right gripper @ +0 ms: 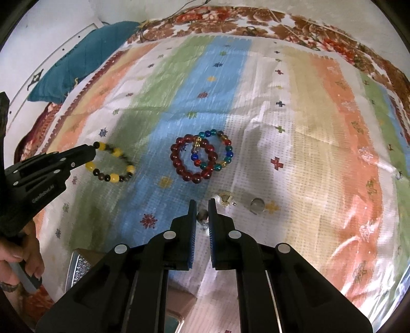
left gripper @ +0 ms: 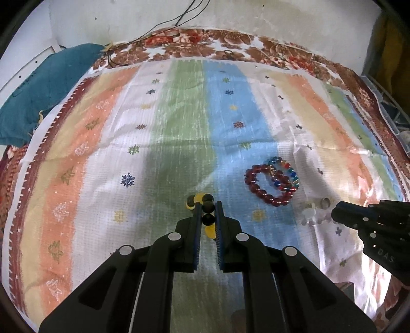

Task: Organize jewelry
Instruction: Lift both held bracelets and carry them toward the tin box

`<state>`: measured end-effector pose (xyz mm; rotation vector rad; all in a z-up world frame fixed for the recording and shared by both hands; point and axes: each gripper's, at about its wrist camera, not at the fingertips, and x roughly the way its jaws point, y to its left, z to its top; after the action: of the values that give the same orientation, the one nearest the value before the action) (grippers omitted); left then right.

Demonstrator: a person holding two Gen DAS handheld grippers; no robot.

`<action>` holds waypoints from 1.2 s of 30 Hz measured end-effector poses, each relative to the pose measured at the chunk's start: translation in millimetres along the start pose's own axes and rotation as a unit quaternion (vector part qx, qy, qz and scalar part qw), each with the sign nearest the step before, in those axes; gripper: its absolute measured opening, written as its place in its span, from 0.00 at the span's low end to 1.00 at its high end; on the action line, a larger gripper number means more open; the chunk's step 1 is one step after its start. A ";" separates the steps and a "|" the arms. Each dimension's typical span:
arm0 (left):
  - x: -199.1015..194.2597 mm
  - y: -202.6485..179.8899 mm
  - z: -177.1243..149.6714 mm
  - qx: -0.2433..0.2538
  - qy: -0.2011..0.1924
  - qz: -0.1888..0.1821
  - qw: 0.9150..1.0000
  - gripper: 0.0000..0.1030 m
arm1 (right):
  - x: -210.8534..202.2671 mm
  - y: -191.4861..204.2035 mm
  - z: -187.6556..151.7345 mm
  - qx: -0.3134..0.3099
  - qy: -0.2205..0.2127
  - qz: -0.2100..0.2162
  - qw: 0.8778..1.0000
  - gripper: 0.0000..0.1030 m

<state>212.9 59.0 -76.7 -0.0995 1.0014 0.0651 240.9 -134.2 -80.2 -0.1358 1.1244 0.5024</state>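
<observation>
On the striped cloth [left gripper: 179, 115] my left gripper [left gripper: 207, 205] is shut on a bracelet of yellow and dark beads [left gripper: 208, 220]. The right wrist view shows that yellow bracelet [right gripper: 112, 176] hanging as a loop from the left gripper [right gripper: 91, 151]. My right gripper [right gripper: 202, 205] is shut on a clear bead bracelet [right gripper: 202, 214], whose other beads [right gripper: 257, 205] trail to the right. A red bead bracelet [right gripper: 179, 164] lies flat beyond it, overlapping a multicolour bracelet [right gripper: 228, 153]. In the left wrist view, the red bracelet [left gripper: 271, 199] and multicolour bracelet [left gripper: 289, 174] lie right of centre, near the right gripper [left gripper: 335, 214].
A teal cloth [left gripper: 38, 89] lies bunched at the far left by the wall, with thin black cables [left gripper: 179, 18] above it. A hand [right gripper: 25, 256] holds the left gripper's handle. A metal-edged tray [right gripper: 79, 266] shows near the cloth's front edge. A crate [left gripper: 394, 107] stands at the right.
</observation>
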 end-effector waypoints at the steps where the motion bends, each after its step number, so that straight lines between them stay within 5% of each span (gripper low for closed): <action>1: -2.6 -0.1 -0.4 -0.001 -0.002 0.000 1.000 0.09 | -2.4 -0.1 -0.7 0.002 -0.002 0.000 1.000 0.10; 36: -72.7 -28.0 -20.0 0.013 -0.056 -0.041 0.997 0.09 | -81.0 24.0 -24.7 0.010 -0.091 -0.011 0.996 0.09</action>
<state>160.0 28.3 -24.6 -0.1124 0.8853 -0.0181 182.6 -147.4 -15.6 -0.0837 0.9486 0.4743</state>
